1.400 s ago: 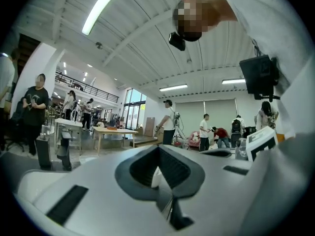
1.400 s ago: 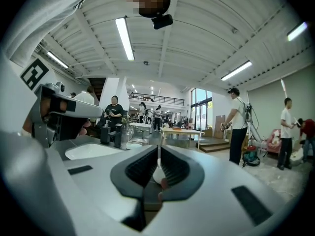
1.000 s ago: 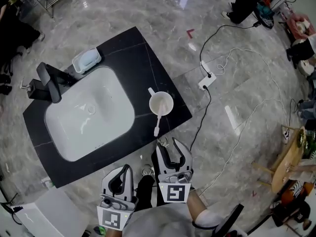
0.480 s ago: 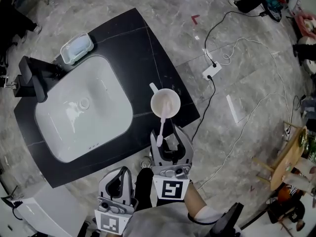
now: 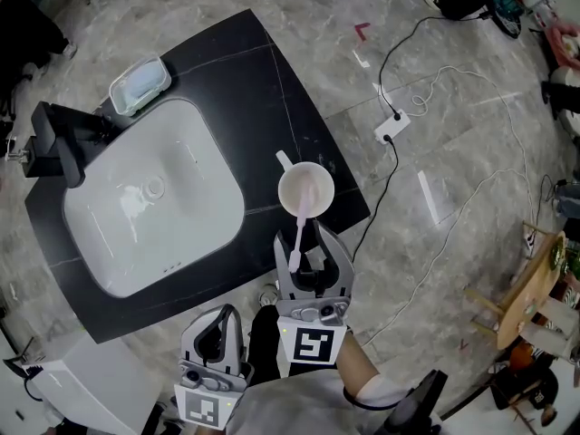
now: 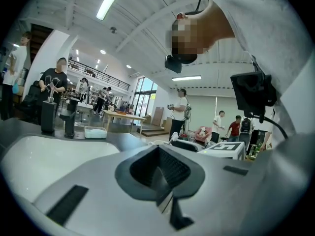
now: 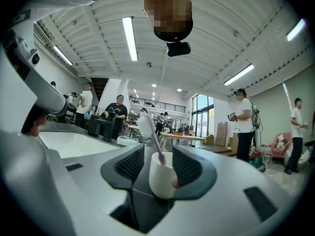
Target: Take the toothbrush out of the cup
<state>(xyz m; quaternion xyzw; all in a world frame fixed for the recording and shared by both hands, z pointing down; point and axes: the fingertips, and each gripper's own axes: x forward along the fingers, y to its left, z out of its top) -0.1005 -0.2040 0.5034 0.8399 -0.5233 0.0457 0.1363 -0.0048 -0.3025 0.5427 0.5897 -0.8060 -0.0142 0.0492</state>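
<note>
The white plastic cup [image 5: 306,188] stands near the right edge of the black stone desk [image 5: 272,80], to the right of the white sink basin [image 5: 154,207]. The pale pink-and-white toothbrush [image 5: 298,234] leans out of the cup toward the near side. Its end lies between the spread tongs of the right gripper [image 5: 314,247], seemingly untouched. The left gripper [image 5: 225,320], tongs pressed together, hangs nearer, off the desk.
</note>
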